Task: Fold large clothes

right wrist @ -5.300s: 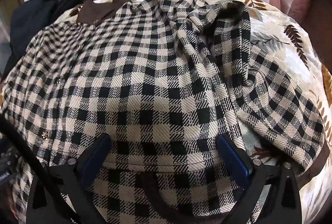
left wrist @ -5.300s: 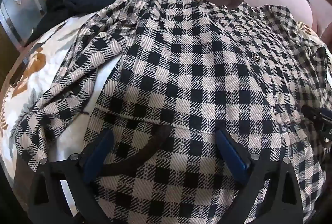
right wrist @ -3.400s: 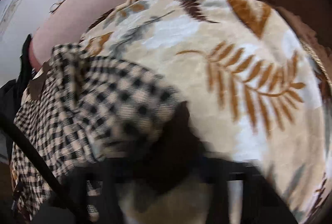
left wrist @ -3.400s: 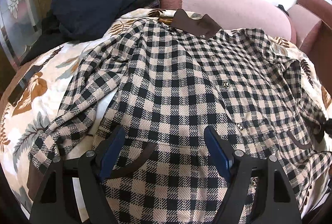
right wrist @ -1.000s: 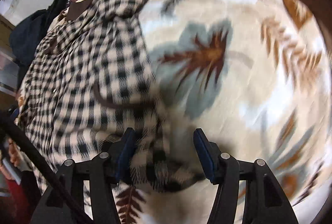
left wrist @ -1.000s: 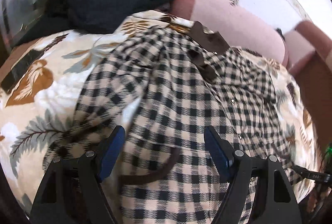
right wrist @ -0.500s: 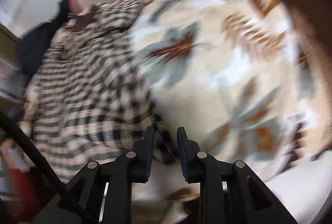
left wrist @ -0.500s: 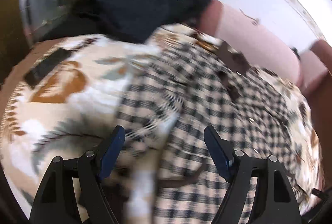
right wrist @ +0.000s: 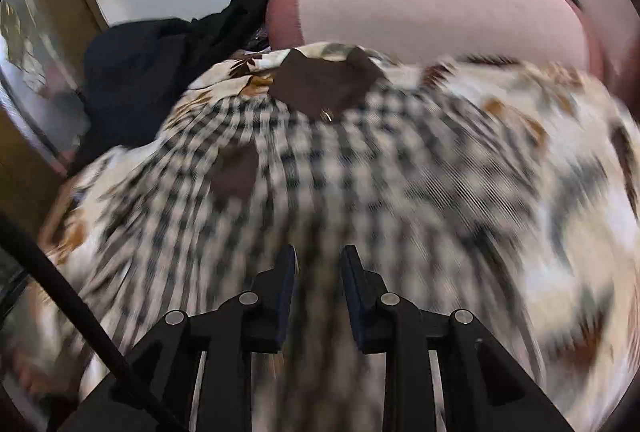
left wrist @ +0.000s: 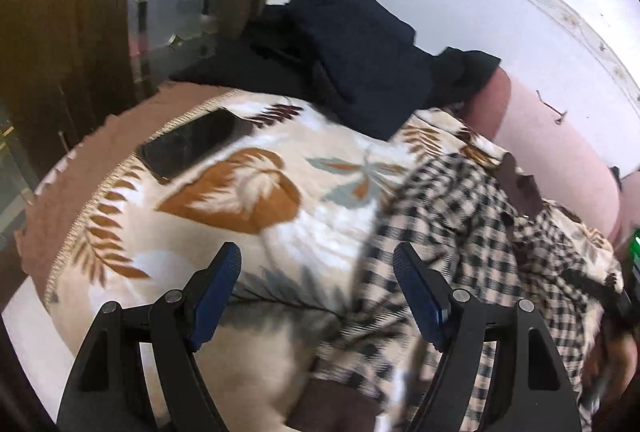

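We are looking at a black-and-cream checked shirt (right wrist: 360, 168) with a brown collar (right wrist: 324, 80), lying on a leaf-print blanket (left wrist: 224, 192) that covers a sofa; the pink back cushion (right wrist: 432, 4) is rising behind it. A dark garment pile (left wrist: 352, 52) and a phone (left wrist: 192, 144) are sitting at the blanket's far left.

Handling, as we are judging it: the shirt is reading as soft, light, fairly thick woven cloth, limp, not fragile, likely to drag and bunch when pulled. We are favouring edges for a hold: hem corners, side seams, cuffs or shoulders, never the middle of a panel.

The left hand-held gripper (left wrist: 316, 284) is standing wide apart with nothing between its blue pads (left wrist: 216, 284), above bare blanket just beside the shirt's left edge. The right hand-held gripper (right wrist: 318, 284) is drawn narrow; checked cloth is filling the gap, but blur is keeping us from telling whether it is pinched.

Against the frames from a second ago: the right view is now centring the shirt body below the collar instead of its right edge and open blanket, and its jaws are narrower. The left view is now swinging off the shirt front toward the blanket and phone.
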Available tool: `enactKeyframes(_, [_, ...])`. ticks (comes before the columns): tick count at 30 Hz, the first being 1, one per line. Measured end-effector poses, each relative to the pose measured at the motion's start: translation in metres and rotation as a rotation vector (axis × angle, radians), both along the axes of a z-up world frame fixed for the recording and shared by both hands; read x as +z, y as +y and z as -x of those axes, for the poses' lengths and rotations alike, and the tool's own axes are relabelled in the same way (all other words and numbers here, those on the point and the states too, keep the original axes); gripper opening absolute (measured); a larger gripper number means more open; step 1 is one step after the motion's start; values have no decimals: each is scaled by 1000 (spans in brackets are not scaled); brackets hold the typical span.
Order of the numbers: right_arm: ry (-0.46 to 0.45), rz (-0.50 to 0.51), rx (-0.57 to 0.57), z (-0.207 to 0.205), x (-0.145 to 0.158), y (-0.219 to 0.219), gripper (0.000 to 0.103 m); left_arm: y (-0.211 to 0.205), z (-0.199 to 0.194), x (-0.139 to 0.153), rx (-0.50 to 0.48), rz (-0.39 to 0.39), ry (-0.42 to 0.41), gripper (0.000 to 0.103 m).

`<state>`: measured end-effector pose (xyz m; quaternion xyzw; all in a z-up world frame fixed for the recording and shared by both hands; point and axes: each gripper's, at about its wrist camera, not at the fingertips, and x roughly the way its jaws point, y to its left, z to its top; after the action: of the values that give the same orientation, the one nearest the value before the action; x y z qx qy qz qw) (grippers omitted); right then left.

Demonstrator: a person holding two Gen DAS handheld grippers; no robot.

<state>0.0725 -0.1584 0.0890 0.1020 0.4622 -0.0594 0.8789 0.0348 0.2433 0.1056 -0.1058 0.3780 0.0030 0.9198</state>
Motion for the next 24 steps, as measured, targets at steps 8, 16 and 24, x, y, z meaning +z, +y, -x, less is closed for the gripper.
enactKeyframes(8, [114, 66, 164, -101, -45, 83, 9, 49, -7, -7, 107, -85, 15, 78])
enactKeyframes(16, [-30, -63, 653, 34, 20, 187, 53, 95, 6, 8, 236, 4, -36, 78])
enactKeyframes(24, [-112, 49, 981, 142, 19, 280, 70, 113, 10, 9, 298, 15, -32, 78])
